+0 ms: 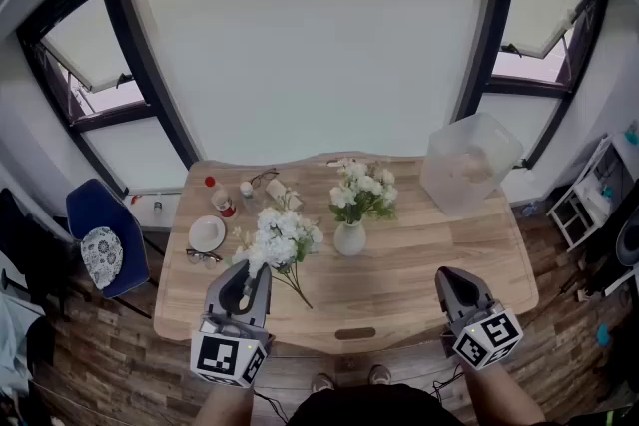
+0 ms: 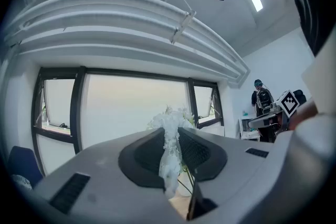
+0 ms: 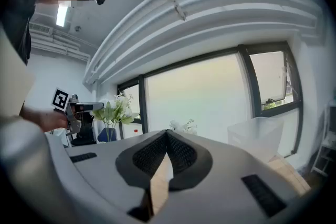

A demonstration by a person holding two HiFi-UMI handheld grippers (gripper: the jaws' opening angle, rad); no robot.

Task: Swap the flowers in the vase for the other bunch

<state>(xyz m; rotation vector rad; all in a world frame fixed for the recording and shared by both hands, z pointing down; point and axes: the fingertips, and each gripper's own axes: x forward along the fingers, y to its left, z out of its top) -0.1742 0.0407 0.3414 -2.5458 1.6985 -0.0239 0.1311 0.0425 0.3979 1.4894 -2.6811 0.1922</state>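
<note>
A white vase (image 1: 349, 238) stands mid-table with a bunch of white flowers and green leaves (image 1: 361, 192) in it. The other bunch, all white (image 1: 284, 238), lies on the table left of the vase, its stem pointing to the front edge. My left gripper (image 1: 249, 276) is level just in front of that bunch, jaws together; in the left gripper view (image 2: 170, 129) white blooms (image 2: 169, 119) show past the narrow slit. My right gripper (image 1: 449, 275) hovers over the front right of the table, shut and empty (image 3: 167, 135). The vase bunch (image 3: 116, 109) shows at its left.
A clear plastic bin (image 1: 469, 161) sits at the table's back right. A white plate (image 1: 207, 233), glasses (image 1: 203, 256) and a red-capped bottle (image 1: 222, 201) lie at the left. A blue chair (image 1: 100, 234) stands left of the table, a shelf (image 1: 587, 200) at the right.
</note>
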